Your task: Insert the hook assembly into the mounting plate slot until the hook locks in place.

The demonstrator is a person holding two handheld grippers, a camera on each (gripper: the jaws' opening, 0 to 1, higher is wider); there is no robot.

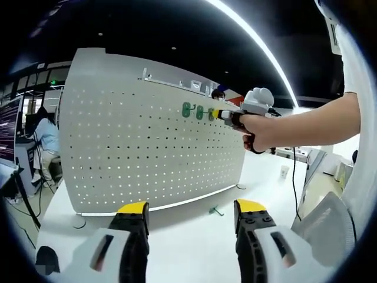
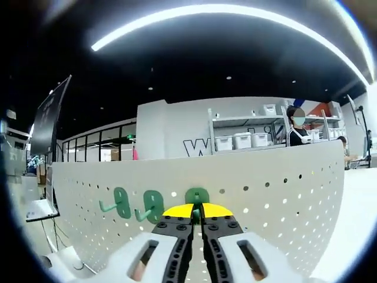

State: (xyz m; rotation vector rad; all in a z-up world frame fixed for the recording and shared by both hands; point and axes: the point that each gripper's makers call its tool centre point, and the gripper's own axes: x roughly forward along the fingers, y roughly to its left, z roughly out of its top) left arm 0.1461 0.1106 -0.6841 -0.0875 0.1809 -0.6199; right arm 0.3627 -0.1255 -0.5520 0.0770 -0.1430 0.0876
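The white perforated pegboard panel (image 1: 153, 141) looks like matt painted sheet metal, smooth between its holes. On it, the green hooks (image 2: 122, 202) have a smooth, slightly glossy plastic look. Below the panel, the white tabletop (image 1: 188, 236) is smooth with a soft sheen. The right tongs (image 2: 197, 212) have matt yellow tips on black ribbed plastic and glossy white shells.

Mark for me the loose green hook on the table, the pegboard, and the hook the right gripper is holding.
Loose green hook (image 1: 216, 210): left gripper view, on its middle, lying on the table.
Pegboard (image 1: 135, 141): left gripper view, on its perforated white face.
Held green hook (image 2: 197, 196): right gripper view, on its plate above the right gripper (image 2: 197, 211) fingers.
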